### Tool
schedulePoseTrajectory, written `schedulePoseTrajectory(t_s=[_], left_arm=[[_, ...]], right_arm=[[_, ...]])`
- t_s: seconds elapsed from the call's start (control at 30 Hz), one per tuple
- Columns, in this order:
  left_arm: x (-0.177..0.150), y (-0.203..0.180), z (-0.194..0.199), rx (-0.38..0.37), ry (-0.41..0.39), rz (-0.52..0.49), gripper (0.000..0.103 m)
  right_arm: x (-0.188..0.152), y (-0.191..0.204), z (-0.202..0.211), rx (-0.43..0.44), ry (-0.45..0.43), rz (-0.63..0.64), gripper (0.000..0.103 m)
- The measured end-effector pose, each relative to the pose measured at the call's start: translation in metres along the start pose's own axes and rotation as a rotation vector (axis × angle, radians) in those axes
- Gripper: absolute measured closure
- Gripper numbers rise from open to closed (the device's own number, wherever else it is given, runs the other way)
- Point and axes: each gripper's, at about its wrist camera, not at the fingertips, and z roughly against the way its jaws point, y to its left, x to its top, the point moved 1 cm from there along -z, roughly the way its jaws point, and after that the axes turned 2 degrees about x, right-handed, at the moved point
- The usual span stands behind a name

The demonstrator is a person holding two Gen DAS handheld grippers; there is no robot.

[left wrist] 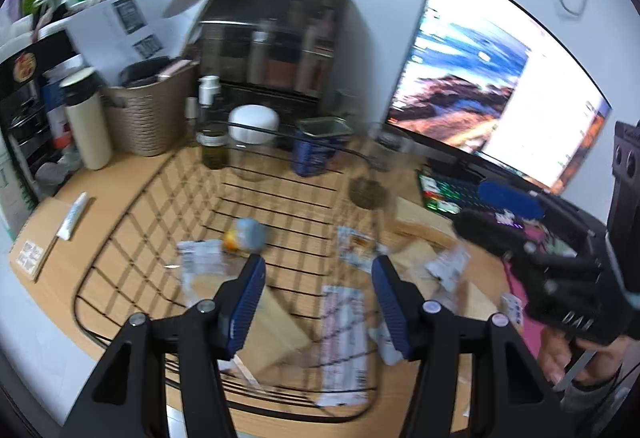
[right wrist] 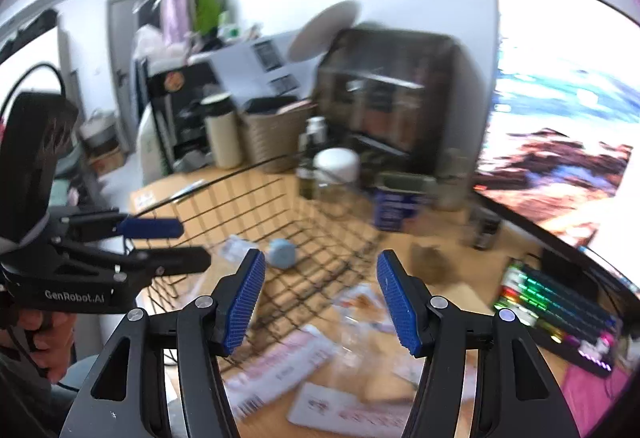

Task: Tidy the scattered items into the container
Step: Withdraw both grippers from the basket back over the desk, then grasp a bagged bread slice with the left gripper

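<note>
Both frames motion-blurred, small packets hard to identify

Left gripper (left wrist: 318, 298): jaws apart, nothing between the pads, hanging above the near half of the wire basket (left wrist: 120, 250). Right gripper (right wrist: 320, 298): jaws apart too, nothing pinched, over the desk (right wrist: 452, 226) just outside the basket's right wall, packets under it

Basket sits mid-desk, black wire grid, wood showing through. Inside, per left view: blue-yellow ball (left wrist: 246, 236) near the middle, a clear packet (left wrist: 200, 262) at its 8 o'clock, a tan card (left wrist: 276, 334) near the front, a long white-pink packet (left wrist: 344, 342) leaning across the front-right corner

Loose on the desk at the basket's 3 o'clock: snack packet (left wrist: 356, 246) just beside the wall, crumpled wrapper (left wrist: 448, 266) further right, flat white packet (right wrist: 340, 414) at the bottom of the right view. Cannot tell whether the snack packet touches the wire

At the basket's 12 o'clock: white-lidded jar (left wrist: 252, 142), dark bottle (left wrist: 214, 142), blue tin (left wrist: 318, 150). At 10 o'clock: woven bin (left wrist: 150, 118) and cream flask (left wrist: 88, 126). At 9 o'clock: white tube (left wrist: 72, 216) on a cardboard box (left wrist: 44, 238)

Monitor (left wrist: 500, 86) at 2 o'clock, lit keyboard (right wrist: 560, 322) below it. A hand (left wrist: 560, 354) grips the right gripper's handle
</note>
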Motion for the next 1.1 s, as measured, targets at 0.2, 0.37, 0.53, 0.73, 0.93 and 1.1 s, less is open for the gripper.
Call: schedulePoseTrajectory(t_s=[0.2, 0.37, 0.53, 0.73, 0.93, 1.1], left_arm=[[-0.021, -0.064, -0.008, -0.101, 0.069, -0.119, 0.035], [-0.05, -0.128, -0.031, -0.166, 0.171, -0.258, 0.035], [-0.079, -0.178, -0.068, -0.175, 0.277, -0.38, 0.035], [-0.098, -0.207, -0.105, -0.174, 0.357, -0.434, 0.035], [-0.099, -0.218, -0.132, -0.116, 0.348, -0.471, 0.028], [-0.094, -0.22, -0.148, -0.104, 0.351, -0.473, 0.021]], right_arm=[[-0.03, -0.033, 0.051, -0.086, -0.004, -0.059, 0.043], [-0.064, -0.06, 0.084, -0.148, 0.022, -0.117, 0.042], [-0.095, -0.086, 0.114, -0.201, 0.021, -0.16, 0.036], [-0.137, -0.115, 0.115, -0.219, 0.104, -0.204, 0.033], [-0.176, -0.148, 0.096, -0.218, 0.199, -0.287, 0.033], [-0.19, -0.162, 0.088, -0.235, 0.233, -0.313, 0.033]])
